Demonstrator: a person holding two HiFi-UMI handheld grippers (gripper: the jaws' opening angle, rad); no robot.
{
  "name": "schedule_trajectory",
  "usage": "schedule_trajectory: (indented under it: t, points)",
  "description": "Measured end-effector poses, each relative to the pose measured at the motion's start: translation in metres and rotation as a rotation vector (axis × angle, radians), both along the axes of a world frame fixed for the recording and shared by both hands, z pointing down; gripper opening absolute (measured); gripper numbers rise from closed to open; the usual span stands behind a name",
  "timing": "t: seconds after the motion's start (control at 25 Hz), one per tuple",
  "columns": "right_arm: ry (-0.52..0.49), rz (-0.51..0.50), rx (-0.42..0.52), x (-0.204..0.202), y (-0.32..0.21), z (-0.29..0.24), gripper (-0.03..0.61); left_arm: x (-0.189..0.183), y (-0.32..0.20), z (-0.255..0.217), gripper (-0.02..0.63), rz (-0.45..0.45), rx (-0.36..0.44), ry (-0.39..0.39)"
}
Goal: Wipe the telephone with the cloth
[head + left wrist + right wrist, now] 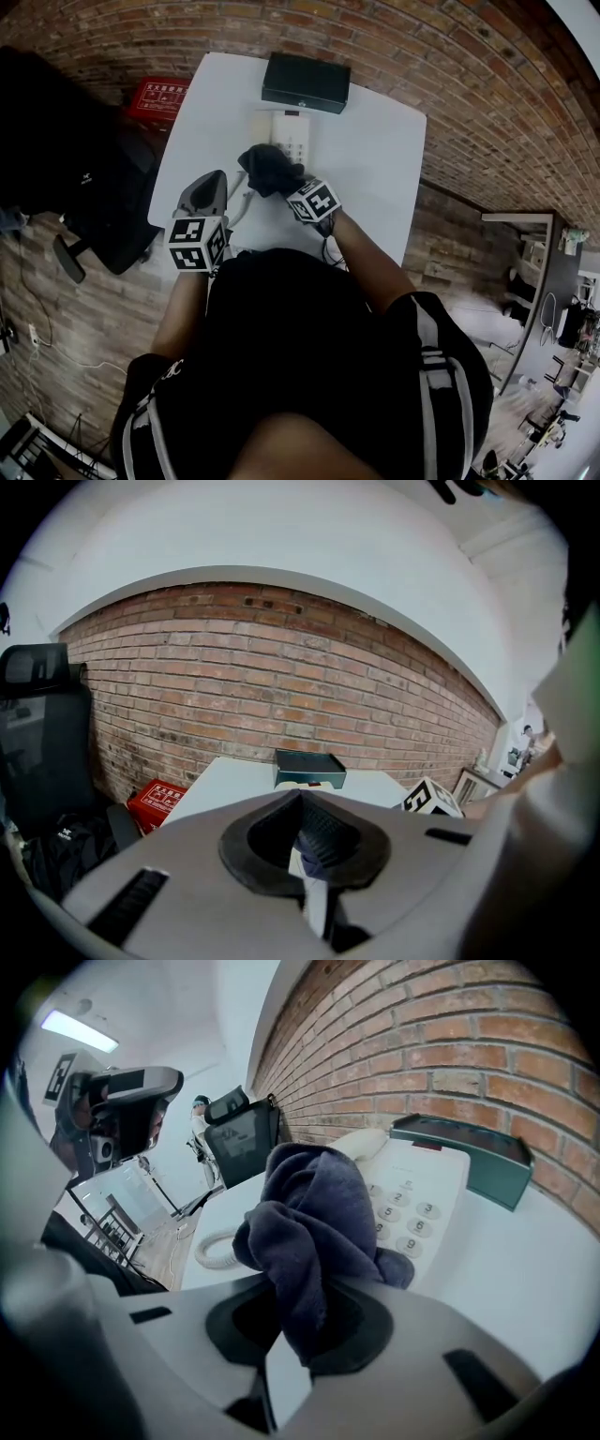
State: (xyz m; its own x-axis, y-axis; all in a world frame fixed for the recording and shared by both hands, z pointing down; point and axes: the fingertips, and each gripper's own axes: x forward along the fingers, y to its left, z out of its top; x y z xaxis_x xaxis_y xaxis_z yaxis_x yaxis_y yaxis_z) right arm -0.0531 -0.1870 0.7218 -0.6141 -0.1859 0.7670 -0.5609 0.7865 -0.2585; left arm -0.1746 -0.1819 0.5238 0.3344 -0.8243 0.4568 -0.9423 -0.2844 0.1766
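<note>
A white push-button telephone [289, 139] lies on the white table [375, 159], its keypad [417, 1218] showing in the right gripper view. My right gripper [292, 184] is shut on a dark blue-grey cloth [309, 1213], which bunches out of the jaws and rests on the near end of the telephone [441, 1180]. In the head view the cloth [269, 167] covers the phone's lower part. My left gripper [210, 186] hovers over the table's left edge, apart from the phone, its jaws shut with nothing held. Its pads [323, 841] meet in the left gripper view.
A dark flat box [306, 82] sits at the table's far edge, behind the phone, against the brick wall [450, 84]. The coiled phone cord [214, 1246] trails off to the left. A red box [157, 97] and a black office chair [103, 197] stand on the floor at the left.
</note>
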Motion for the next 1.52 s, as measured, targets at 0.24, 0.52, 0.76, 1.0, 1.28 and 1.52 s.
schedule_trajectory:
  t: [0.24,0.52,0.76,1.0,1.28,1.52]
  points:
    - [-0.011,0.073,-0.019,0.023,-0.006,0.003,0.044,0.010,-0.005,0.001,-0.003,0.022,-0.003,0.008]
    - [0.074,0.145,0.100,0.043,-0.027,-0.002,0.044,0.021,-0.007,0.000,-0.003,0.036,-0.004,0.009]
    - [0.099,0.186,0.163,0.051,-0.054,-0.007,0.044,0.017,-0.004,0.001,-0.003,0.022,-0.012,-0.002]
    - [0.096,0.223,0.201,0.050,-0.084,-0.013,0.044,0.005,-0.004,0.007,-0.003,-0.004,-0.030,-0.012]
    - [0.103,0.257,0.249,0.050,-0.122,-0.022,0.044,0.003,-0.004,0.008,-0.003,-0.011,-0.038,-0.013]
    - [0.111,0.298,0.289,0.050,-0.158,-0.030,0.044,-0.008,-0.003,0.011,-0.004,-0.044,-0.047,-0.016]
